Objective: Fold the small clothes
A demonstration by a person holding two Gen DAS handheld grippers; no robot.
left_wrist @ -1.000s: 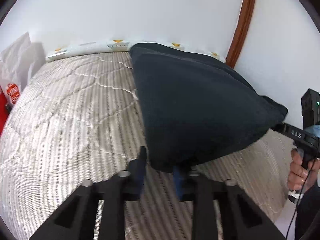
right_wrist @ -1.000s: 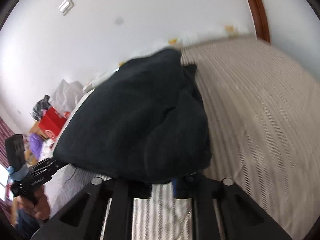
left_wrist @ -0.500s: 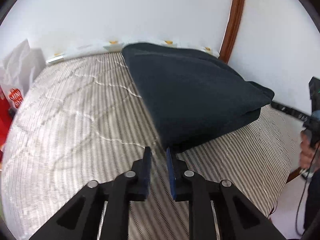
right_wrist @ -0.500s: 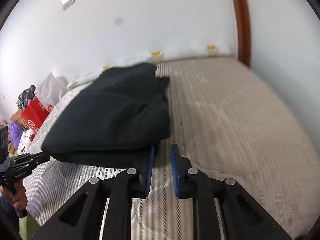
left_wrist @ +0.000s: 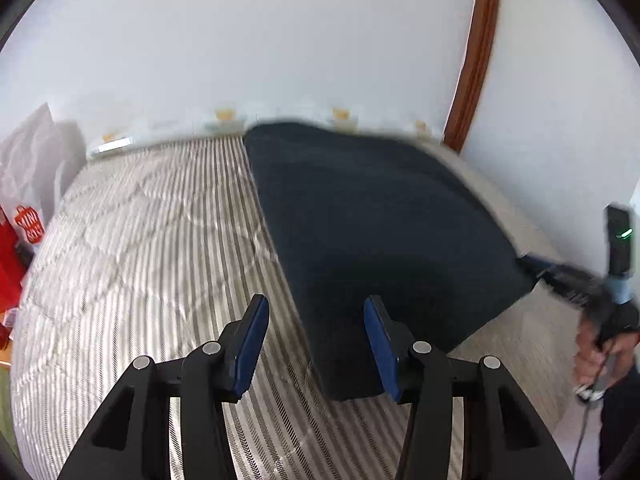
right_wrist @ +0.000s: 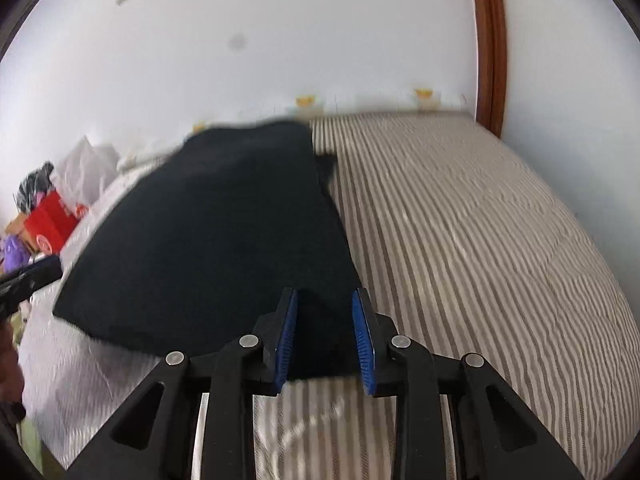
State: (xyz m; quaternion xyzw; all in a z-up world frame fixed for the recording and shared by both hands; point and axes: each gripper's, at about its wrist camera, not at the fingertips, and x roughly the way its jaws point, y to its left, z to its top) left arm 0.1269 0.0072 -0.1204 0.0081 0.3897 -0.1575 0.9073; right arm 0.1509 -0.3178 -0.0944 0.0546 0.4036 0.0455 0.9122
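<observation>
Garment: a dark navy, soft-looking folded cloth (left_wrist: 372, 240) lies flat on the grey-and-white striped quilted bed cover (left_wrist: 132, 240), straight ahead of both grippers.
Left gripper (left_wrist: 316, 344): black two-finger tool with blue pads; its jaws have just been opening and now stand well apart. The near left corner of the cloth lies below and between the fingers, closer to the right pad, and neither pad presses on it.
Right gripper (right_wrist: 324, 336): its jaws have just been opening too, and stand spread less wide. The near right corner of the cloth shows between the blue ribbed pads; the pads do not press on it.
Beyond the cloth: white wall (right_wrist: 320, 32) and brown wooden door frame (right_wrist: 490, 40), ahead and to the right of both grippers.
Far left of the bed: red bag (right_wrist: 52, 220) and white plastic bag (left_wrist: 32, 160).
</observation>
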